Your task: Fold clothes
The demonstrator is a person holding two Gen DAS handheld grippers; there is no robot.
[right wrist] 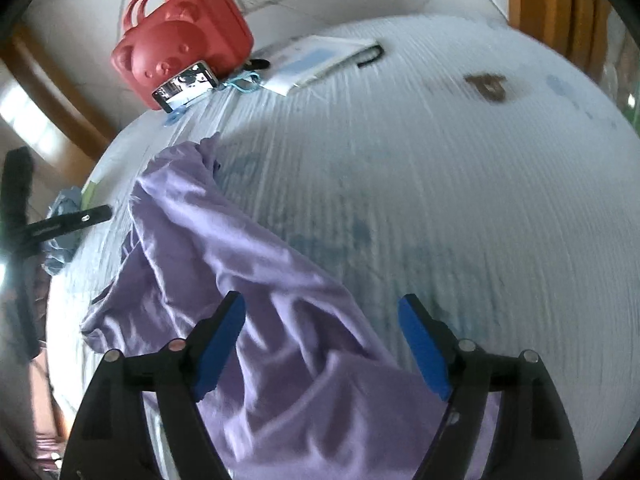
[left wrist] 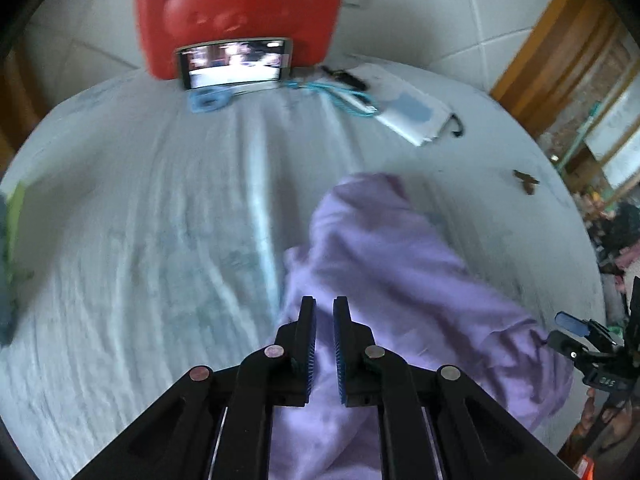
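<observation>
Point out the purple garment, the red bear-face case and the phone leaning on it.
purple garment [right wrist: 248,280]: right wrist view, middle of the crumpled cloth.
red bear-face case [right wrist: 180,40]: right wrist view, the moulded face.
phone [left wrist: 234,64]: left wrist view, its lit screen.

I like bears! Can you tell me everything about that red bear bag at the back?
The red bear bag looks like smooth hard plastic or rubber, moulded with a bear's face: round ears, dot eyes and a raised snout. Two looped handles rise from its top. It sits closed at the far edge of the white ribbed tablecloth, near the tiled wall. A phone with a lit screen leans against its front. Neither gripper touches it.
</observation>
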